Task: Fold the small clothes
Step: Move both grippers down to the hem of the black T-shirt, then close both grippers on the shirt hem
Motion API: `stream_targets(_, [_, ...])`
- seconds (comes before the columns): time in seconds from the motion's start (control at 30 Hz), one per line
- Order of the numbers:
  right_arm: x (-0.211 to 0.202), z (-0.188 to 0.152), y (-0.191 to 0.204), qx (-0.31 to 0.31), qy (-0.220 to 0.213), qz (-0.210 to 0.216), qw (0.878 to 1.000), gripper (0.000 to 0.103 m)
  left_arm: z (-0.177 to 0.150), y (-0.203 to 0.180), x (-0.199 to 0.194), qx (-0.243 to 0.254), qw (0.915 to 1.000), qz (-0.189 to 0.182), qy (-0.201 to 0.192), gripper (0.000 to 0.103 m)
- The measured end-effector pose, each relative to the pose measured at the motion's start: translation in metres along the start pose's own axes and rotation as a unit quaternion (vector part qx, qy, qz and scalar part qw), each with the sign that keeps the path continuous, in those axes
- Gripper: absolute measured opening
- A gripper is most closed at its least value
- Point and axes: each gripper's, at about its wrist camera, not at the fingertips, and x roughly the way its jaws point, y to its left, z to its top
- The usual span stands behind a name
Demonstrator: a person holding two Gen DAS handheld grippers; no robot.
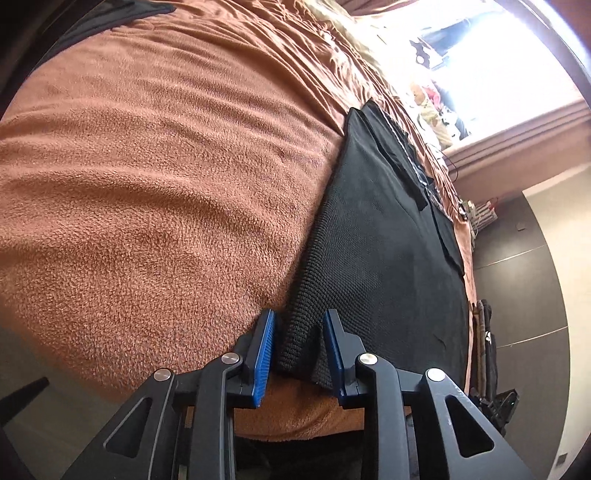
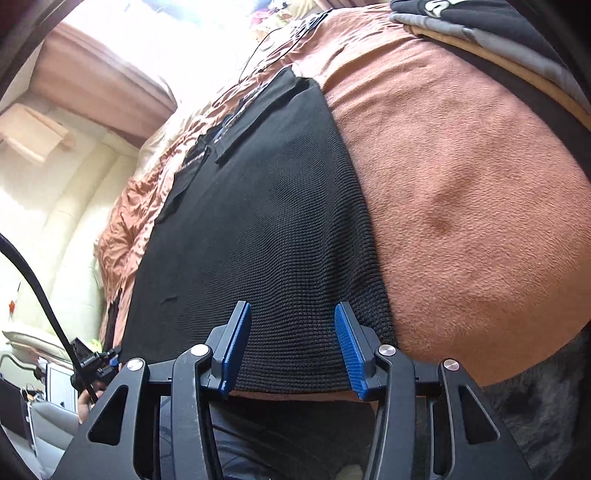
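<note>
A black knit garment (image 1: 376,240) lies flat on a bed with a rust-brown fleece blanket (image 1: 147,166). My left gripper (image 1: 299,314) straddles the garment's near left corner. The cloth bunches between the blue pads (image 1: 264,350), and I see a gap on the right side, so the pads do not clamp it. In the right wrist view the same garment (image 2: 258,221) stretches away from me. My right gripper (image 2: 293,306) hovers over its near hem close to the right corner. Its jaws stand wide apart with nothing pinched.
Folded grey, tan and black clothes (image 2: 480,22) are stacked at the blanket's (image 2: 461,184) far right. A dark cloth (image 1: 110,14) lies at the far left corner. A black cable (image 2: 37,280) hangs at the left, and dark floor (image 1: 524,277) runs beside the bed.
</note>
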Motion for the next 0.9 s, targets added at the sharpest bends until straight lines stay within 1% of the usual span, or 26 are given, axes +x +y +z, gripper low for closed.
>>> stream_targets(0.07, [-0.009, -0.004, -0.007, 0.008, -0.008, 0.004, 1.0, 0.045, 0.001, 0.0, 0.004, -0.008, 1.0, -0.003, 0.004, 0.028])
stream_targets(0.17, [-0.02, -0.011, -0.016, 0.02, -0.021, 0.004, 1.0, 0.045, 0.001, -0.005, 0.008, -0.003, 1.0, 0.002, 0.006, 0.028])
stream_targets(0.33, [-0.028, -0.022, -0.023, 0.038, -0.027, 0.017, 0.999, 0.045, -0.004, -0.005, 0.009, -0.006, 0.9998, -0.008, 0.017, 0.028])
stream_targets(0.43, [-0.037, -0.027, -0.025, 0.03, -0.034, 0.009, 0.999, 0.045, -0.007, -0.005, 0.008, -0.003, 0.9998, -0.007, 0.02, 0.028])
stream_targets(0.5, [-0.045, -0.029, -0.032, 0.038, -0.044, 0.005, 0.998, 0.045, -0.008, -0.005, 0.007, -0.002, 0.9998, -0.006, 0.021, 0.028])
stream_targets(0.57, [-0.048, -0.032, -0.039, 0.055, -0.05, 0.012, 0.997, 0.045, -0.008, -0.004, 0.008, -0.006, 0.9998, -0.006, 0.021, 0.028])
stream_targets(0.63, [-0.046, -0.036, -0.048, 0.072, -0.044, 0.023, 0.996, 0.045, -0.007, -0.003, 0.01, -0.014, 0.9997, -0.008, 0.019, 0.028])
stream_targets(0.77, [-0.039, -0.047, -0.057, 0.098, -0.039, 0.074, 0.992, 0.045, -0.004, -0.001, 0.015, -0.026, 0.9995, -0.014, 0.009, 0.028])
stream_targets(0.83, [-0.036, -0.052, -0.059, 0.109, -0.037, 0.101, 0.988, 0.045, -0.002, 0.001, 0.017, -0.04, 0.999, -0.019, 0.006, 0.028])
stream_targets(0.9, [-0.032, -0.056, -0.059, 0.116, -0.037, 0.115, 0.986, 0.045, -0.002, 0.003, 0.017, -0.052, 0.9983, -0.023, 0.006, 0.028])
